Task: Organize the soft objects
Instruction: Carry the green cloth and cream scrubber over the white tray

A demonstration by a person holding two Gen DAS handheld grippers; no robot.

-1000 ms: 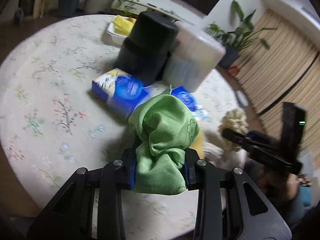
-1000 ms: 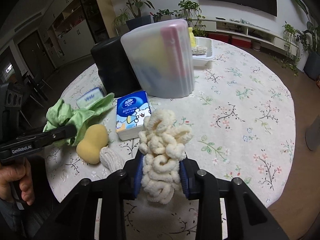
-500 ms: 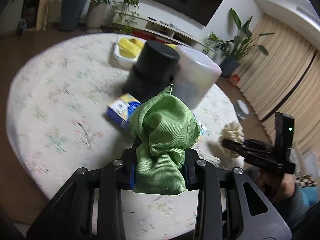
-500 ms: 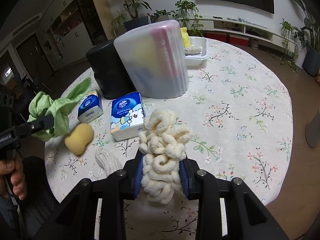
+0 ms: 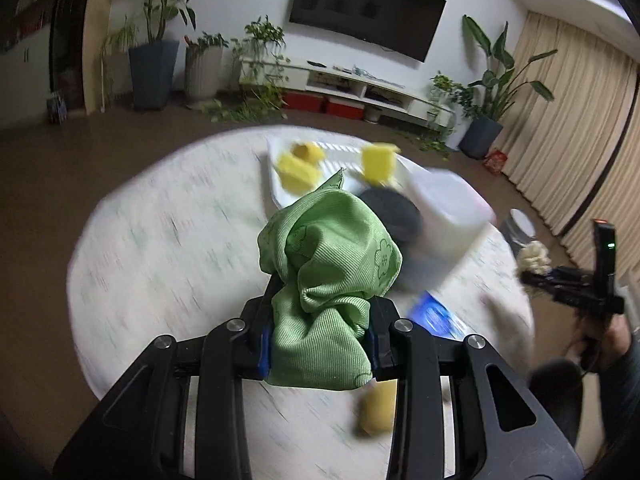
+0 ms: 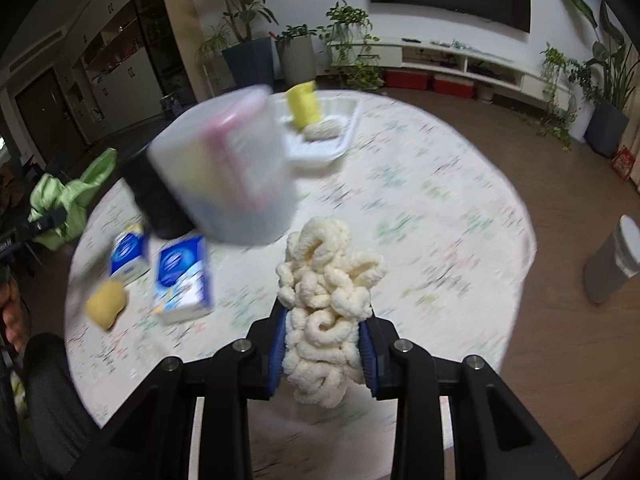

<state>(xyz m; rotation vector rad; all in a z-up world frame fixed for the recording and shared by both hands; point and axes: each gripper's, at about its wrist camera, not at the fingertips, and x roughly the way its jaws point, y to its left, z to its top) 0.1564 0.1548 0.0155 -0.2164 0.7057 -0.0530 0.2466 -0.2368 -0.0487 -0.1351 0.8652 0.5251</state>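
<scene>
The left gripper has its jaws pinching a bunched green cloth, held up in the air over the round table. The right gripper has its jaws pinching a fluffy cream cloth, also up high. Both cloths flop loose at the top, so a fast swing could make one slip out, or knock the clear tub and black pot standing close by. Compared with a second ago, both grippers have gone up and the white tray with yellow sponges now shows ahead, all blurry.

Green cloth, cream chenille mitt, both clamped
</scene>
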